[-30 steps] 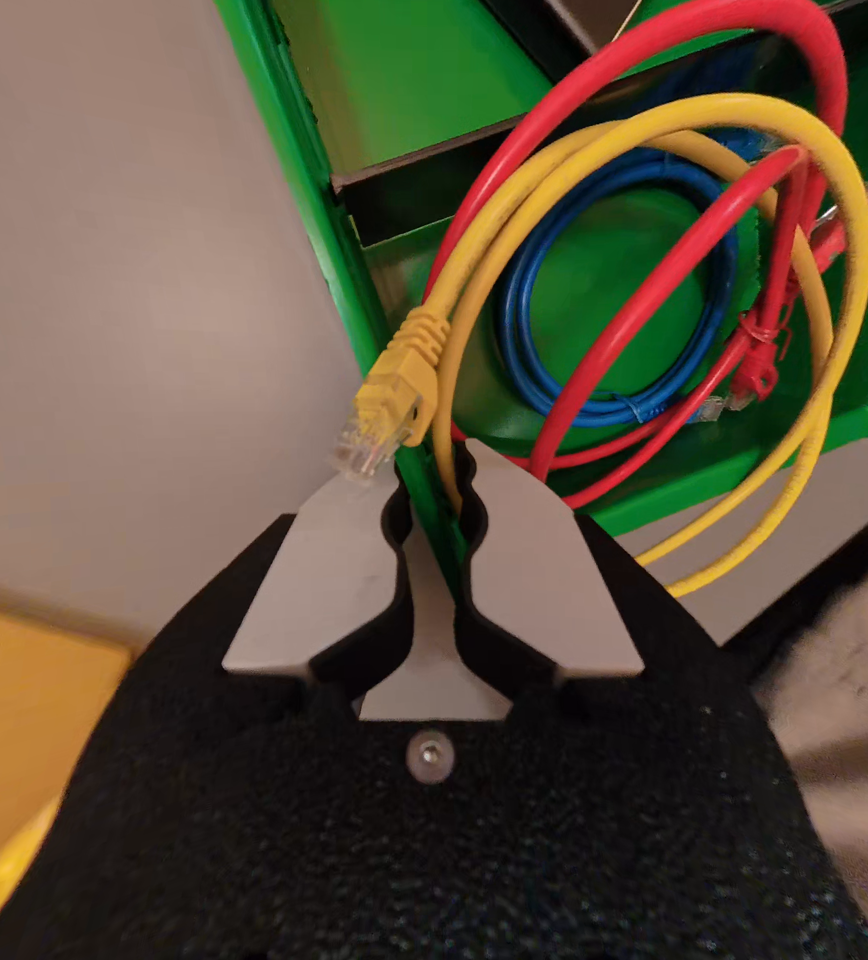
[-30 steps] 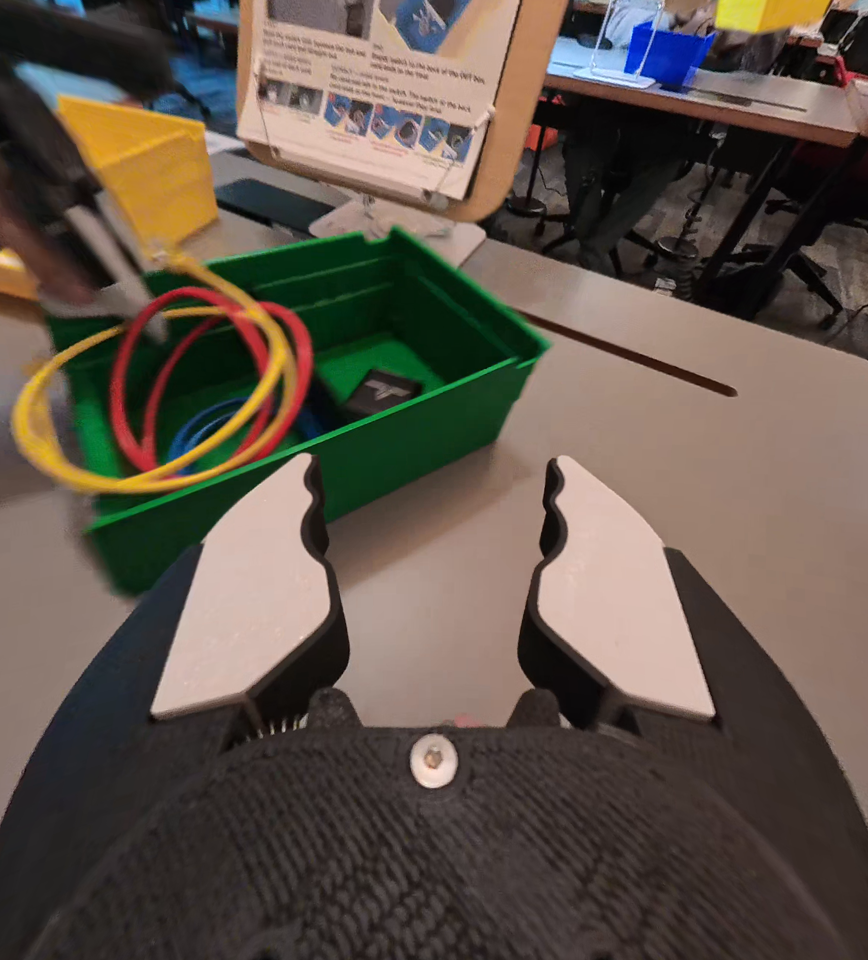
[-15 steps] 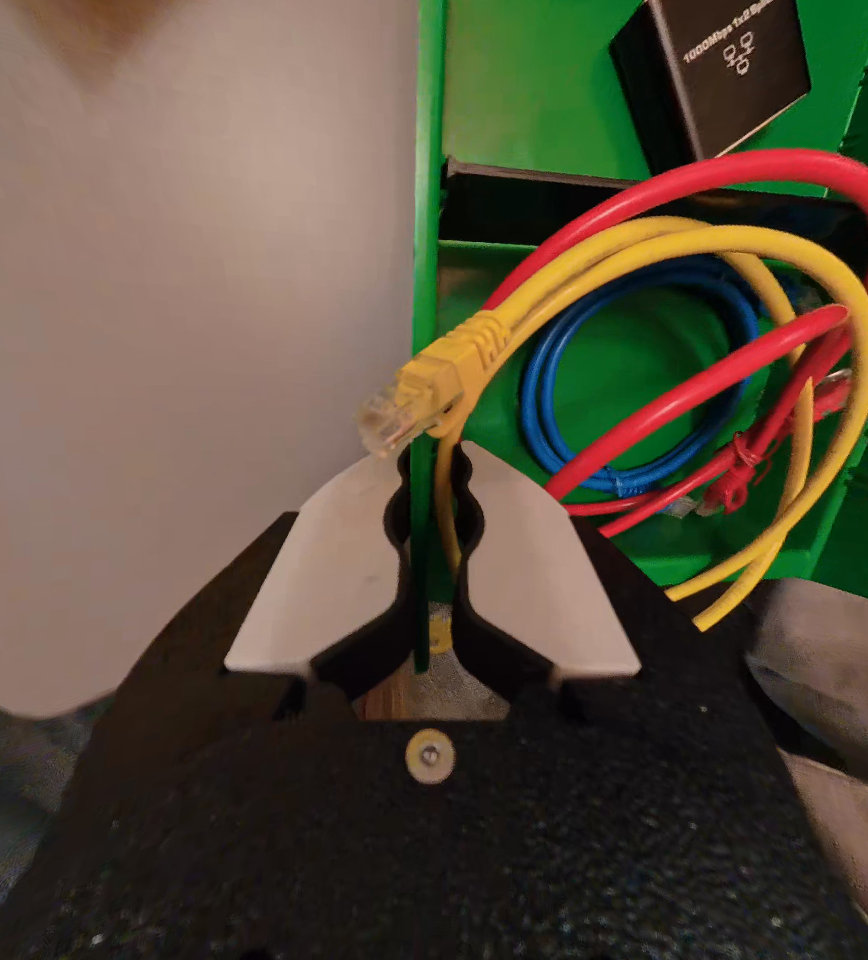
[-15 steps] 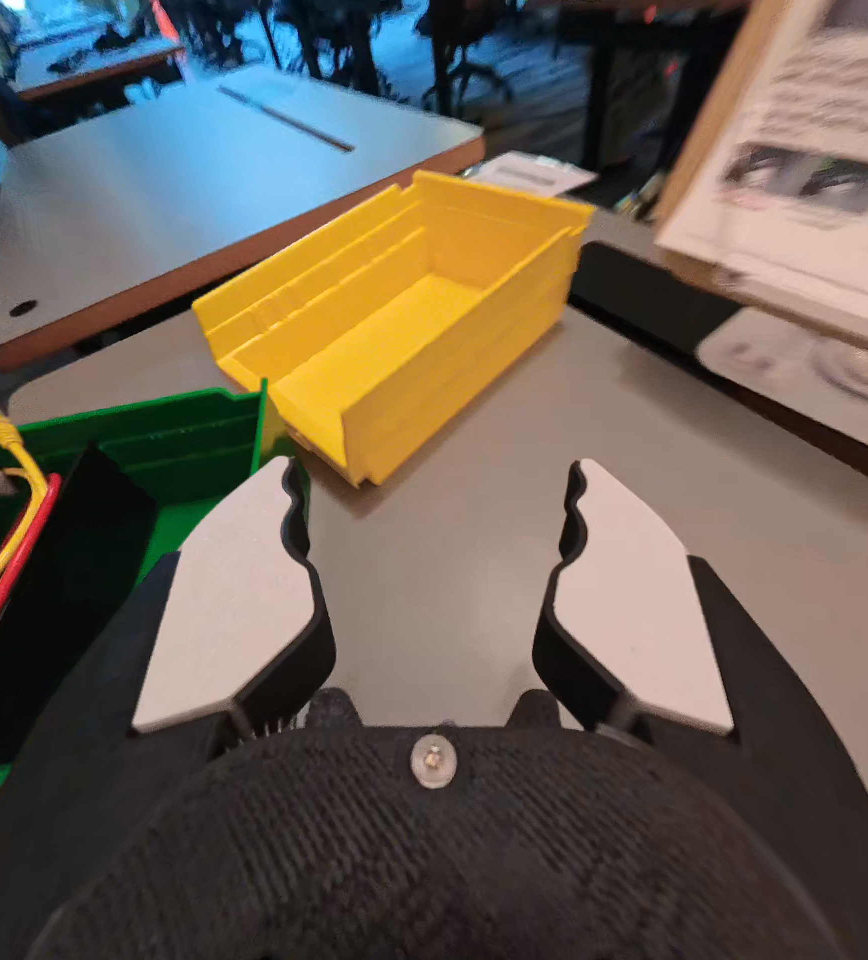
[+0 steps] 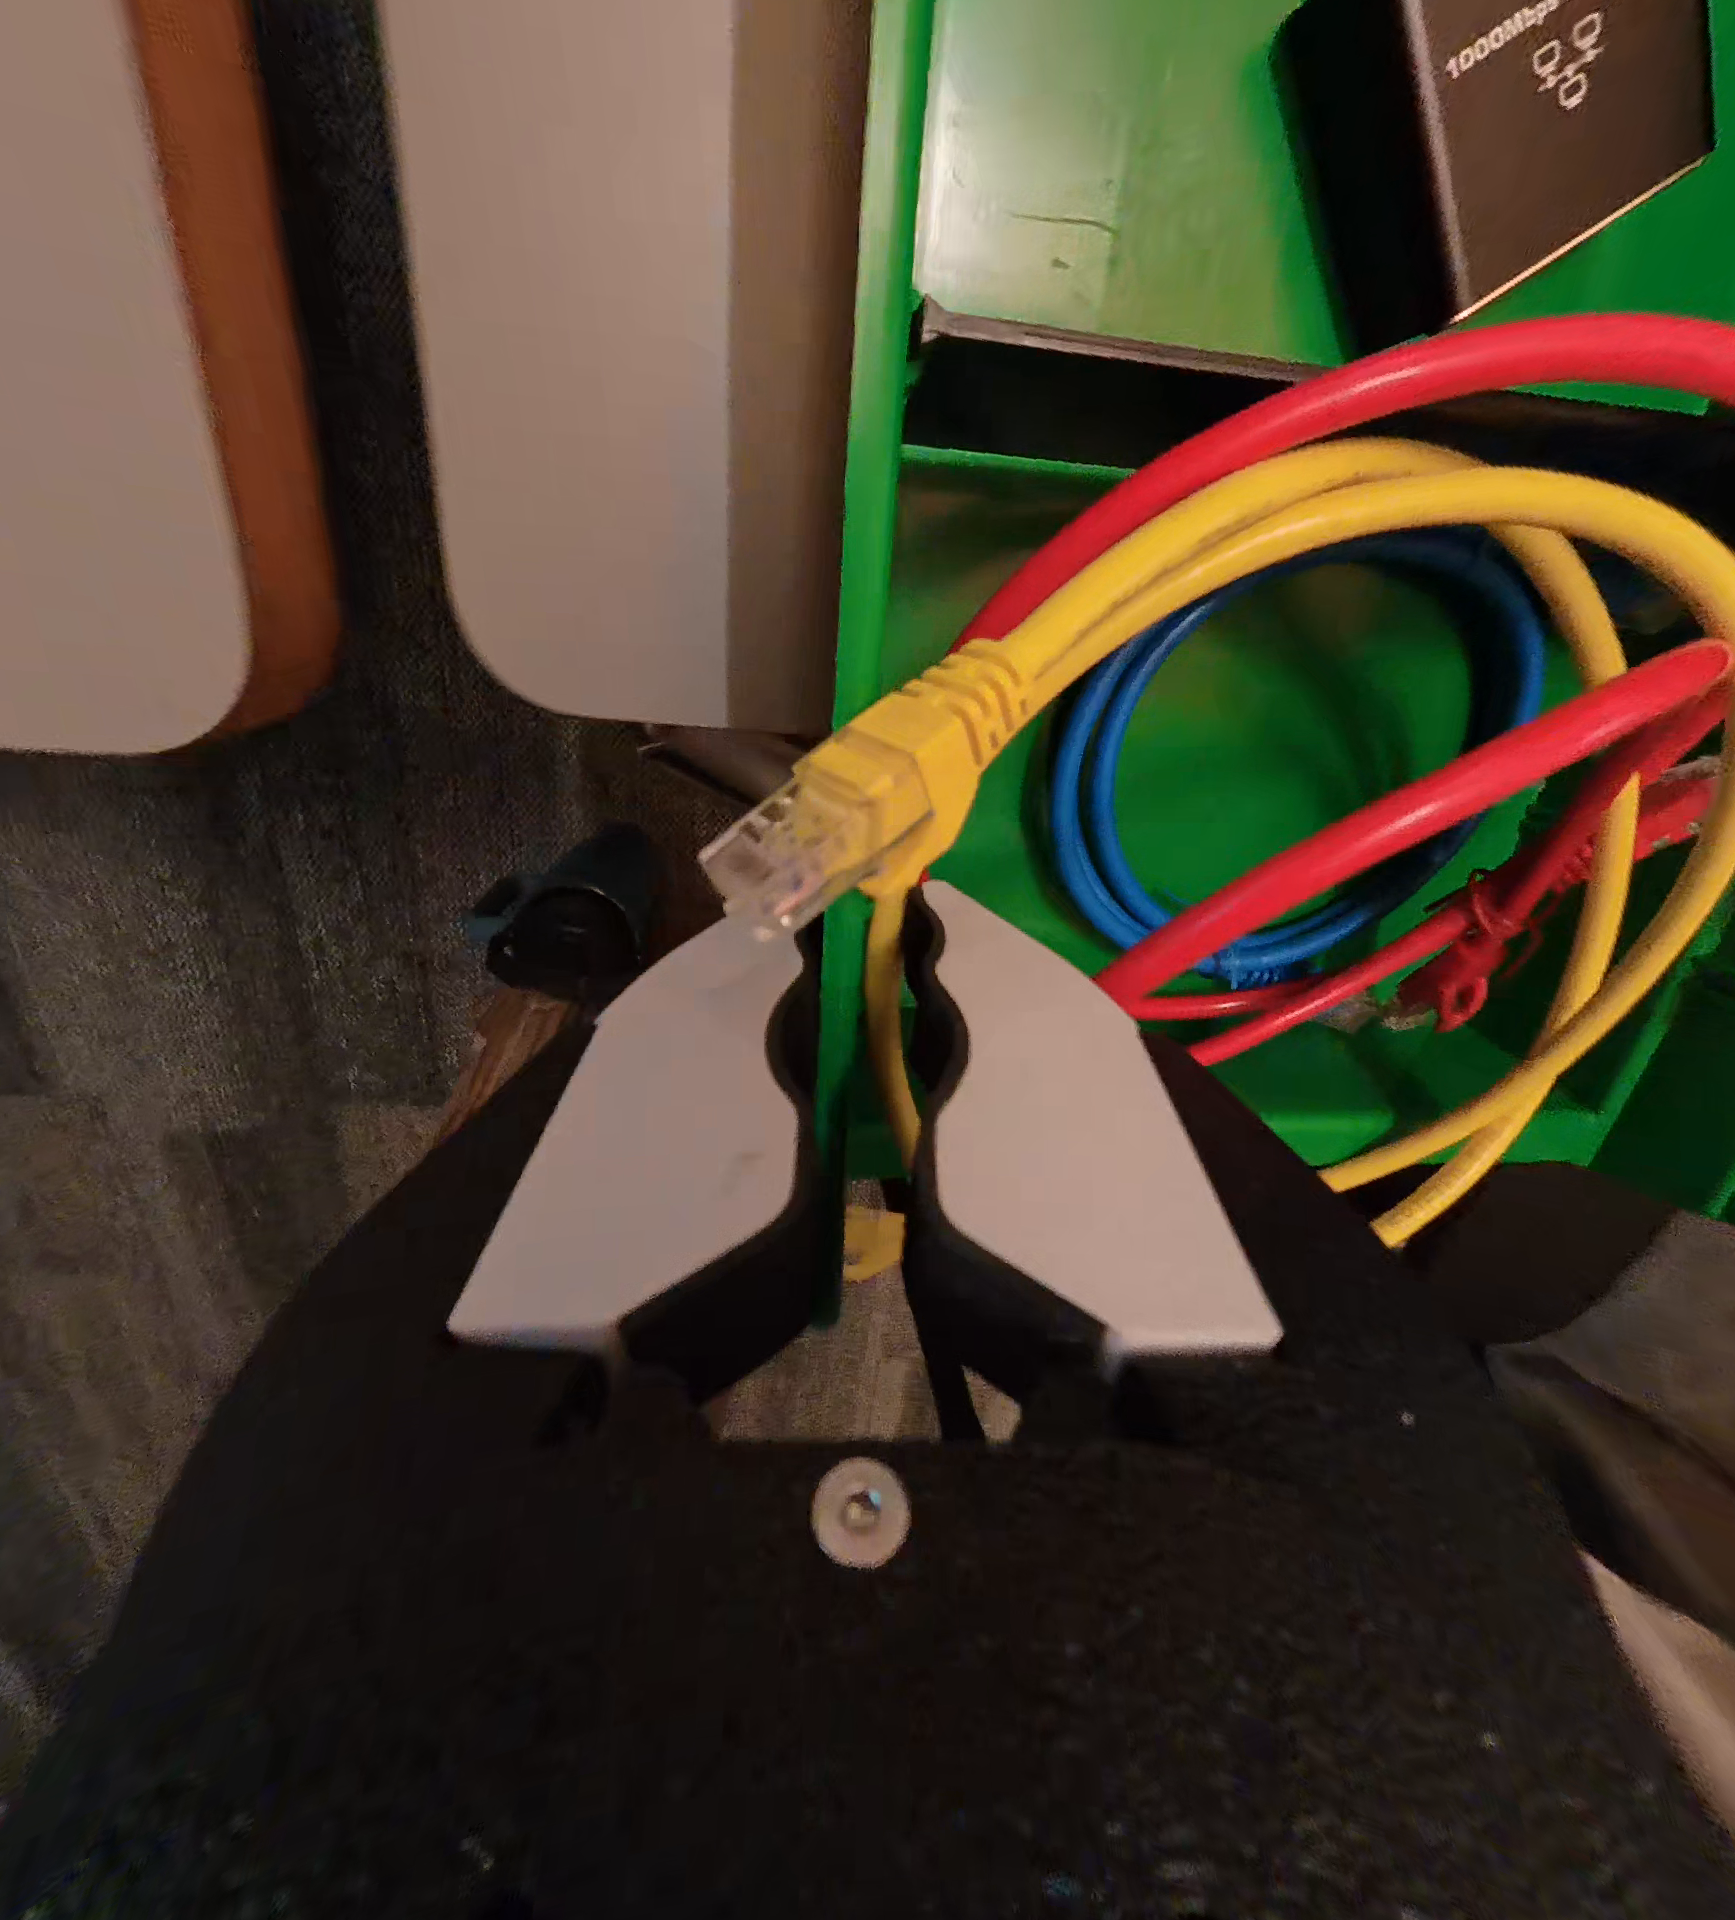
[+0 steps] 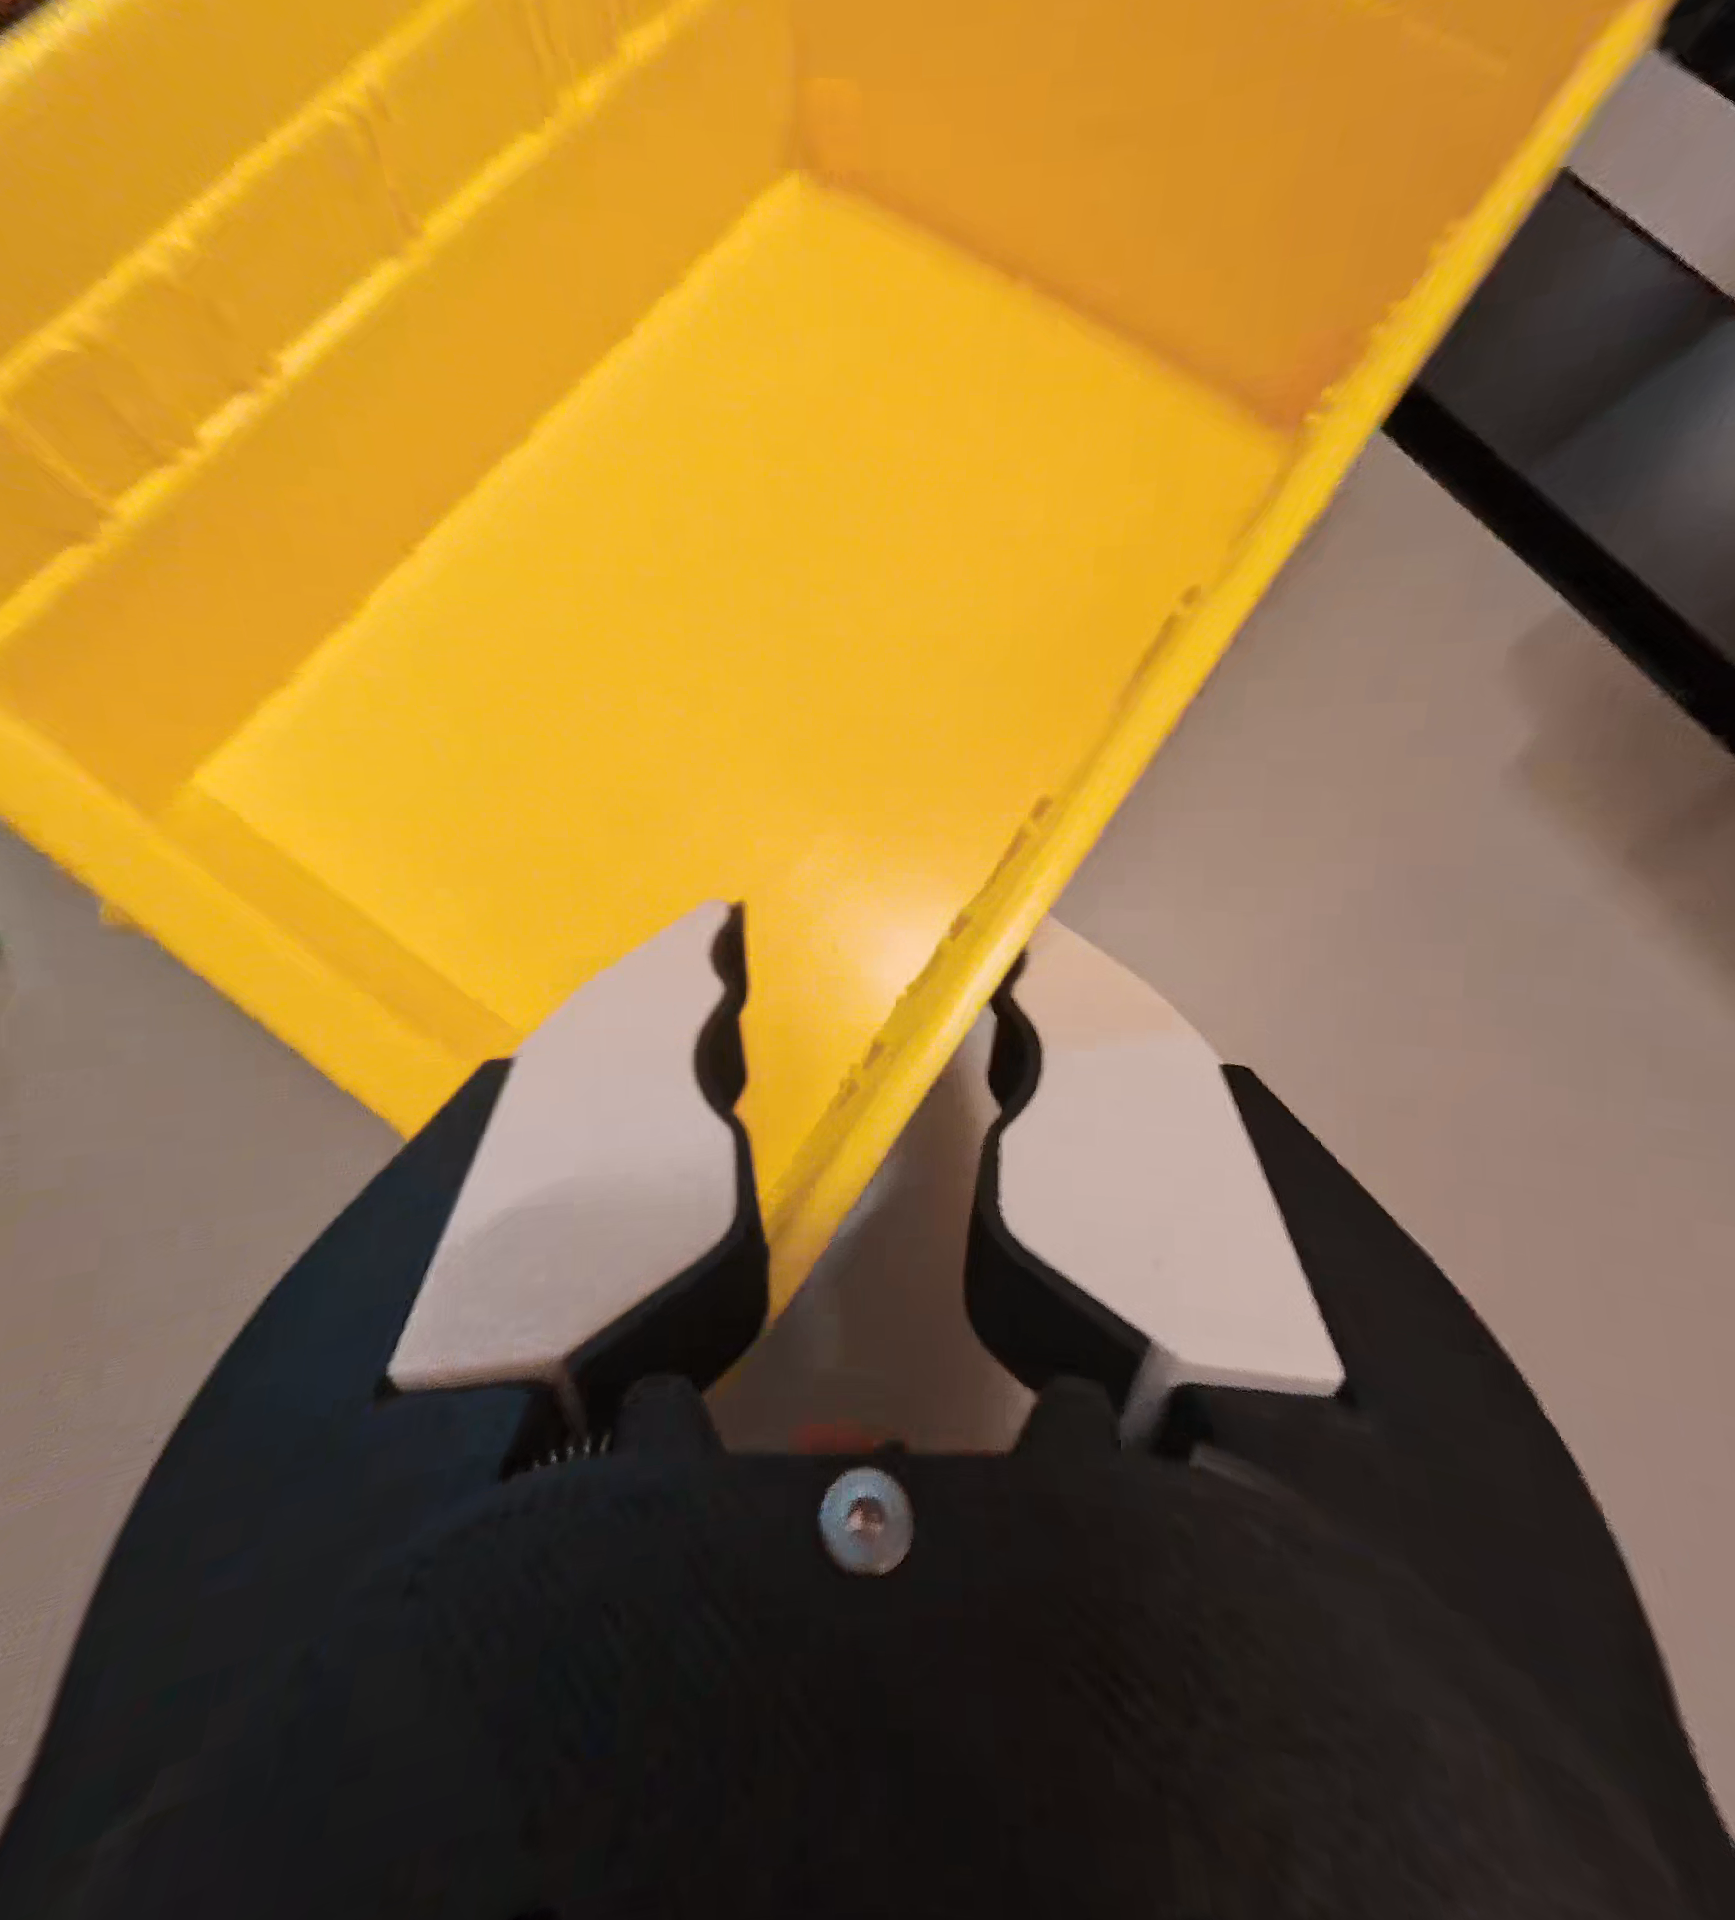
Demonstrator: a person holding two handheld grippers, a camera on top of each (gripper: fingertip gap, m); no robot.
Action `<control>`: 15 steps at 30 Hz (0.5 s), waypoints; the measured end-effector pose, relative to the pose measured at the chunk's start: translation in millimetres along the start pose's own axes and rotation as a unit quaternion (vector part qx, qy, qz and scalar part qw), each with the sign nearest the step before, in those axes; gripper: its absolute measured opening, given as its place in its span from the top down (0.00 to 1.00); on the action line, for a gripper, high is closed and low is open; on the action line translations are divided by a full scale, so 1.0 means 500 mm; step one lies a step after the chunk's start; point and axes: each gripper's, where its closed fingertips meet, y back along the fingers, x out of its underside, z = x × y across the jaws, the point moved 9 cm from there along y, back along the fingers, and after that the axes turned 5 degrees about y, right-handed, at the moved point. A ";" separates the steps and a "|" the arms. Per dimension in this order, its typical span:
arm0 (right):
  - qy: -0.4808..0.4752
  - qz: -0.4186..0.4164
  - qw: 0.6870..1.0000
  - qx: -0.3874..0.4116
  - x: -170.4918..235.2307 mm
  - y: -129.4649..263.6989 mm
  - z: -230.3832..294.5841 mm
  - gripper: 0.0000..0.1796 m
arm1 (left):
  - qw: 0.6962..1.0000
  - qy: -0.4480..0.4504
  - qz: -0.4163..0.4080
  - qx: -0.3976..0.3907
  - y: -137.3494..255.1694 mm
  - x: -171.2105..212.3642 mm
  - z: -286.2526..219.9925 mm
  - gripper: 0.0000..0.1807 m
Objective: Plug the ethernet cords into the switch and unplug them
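My left gripper (image 5: 868, 925) is shut on the yellow ethernet cord (image 5: 1362, 488), pinching it just behind its plug. The yellow plug (image 5: 842, 810) with its clear tip sticks out up and to the left of the fingertips. The cord loops over the green bin (image 5: 868, 416), tangled with a red cord (image 5: 1465, 364). A coiled blue cord (image 5: 1081, 810) lies in the bin. The black switch (image 5: 1569, 135) lies in the bin's far compartment. My right gripper (image 6: 884, 935) is open, its jaws narrowed and straddling the right wall of a yellow bin (image 6: 1102, 769).
The yellow bin stands on the grey table (image 6: 1465, 935), and nothing shows inside it. Left of the green bin the table edge (image 5: 582, 416) ends over grey carpet (image 5: 167, 1039). A second table with a wooden edge (image 5: 229, 364) stands further left. Spacing between my two grippers at the tips: around 50 centimetres.
My left gripper has swung with the yellow cord, so the table edge and floor now show. My right gripper has turned from the green bin to the yellow bin and narrowed its jaws around the wall.
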 end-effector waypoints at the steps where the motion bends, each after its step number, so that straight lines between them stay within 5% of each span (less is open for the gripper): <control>1: 0.014 0.013 1.000 0.020 0.007 0.009 -0.018 0.82 | 1.000 0.012 -0.001 -0.001 0.002 -0.003 0.014 0.94; 4: 0.025 0.038 0.999 0.028 0.053 0.057 -0.077 0.97 | 0.999 0.035 -0.003 -0.003 0.004 -0.021 0.045 0.93; 8: 0.039 0.038 0.998 -0.025 0.155 0.171 -0.095 0.98 | 0.999 0.046 0.006 -0.011 0.001 -0.063 0.056 0.93; 15: -0.027 0.050 0.998 0.031 0.417 0.438 -0.208 0.98 | 1.000 0.031 0.001 -0.004 -0.023 -0.186 -0.006 0.93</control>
